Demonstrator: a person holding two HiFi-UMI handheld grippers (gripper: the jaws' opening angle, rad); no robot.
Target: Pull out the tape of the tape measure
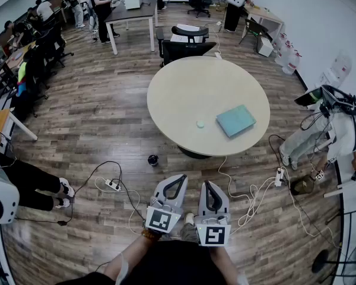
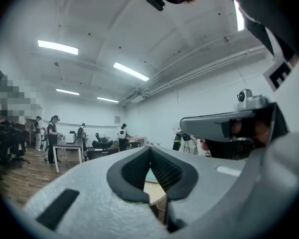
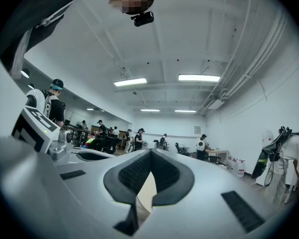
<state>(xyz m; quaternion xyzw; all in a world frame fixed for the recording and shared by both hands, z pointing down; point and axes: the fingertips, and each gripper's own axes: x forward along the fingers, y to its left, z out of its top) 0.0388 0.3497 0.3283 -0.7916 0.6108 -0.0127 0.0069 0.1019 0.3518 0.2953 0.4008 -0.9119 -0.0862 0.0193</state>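
Note:
A small pale round thing [image 1: 200,124], seemingly the tape measure, lies on the round beige table [image 1: 166,117], just left of a teal book [image 1: 236,120]. Both grippers are held side by side in front of the person, short of the table's near edge and pointing level toward it. The left gripper [image 1: 181,177] has its jaws closed tip to tip with nothing between them. The right gripper [image 1: 206,184] is likewise shut and empty. The left gripper view [image 2: 150,148] and the right gripper view [image 3: 150,151] each show jaws meeting, with a sliver of tabletop beyond.
Cables and a power strip [image 1: 113,185] trail over the wooden floor near a small black object [image 1: 153,160]. An office chair [image 1: 187,43] stands behind the table. A person [image 1: 329,129] stands at the right and another's legs [image 1: 35,189] are at the left.

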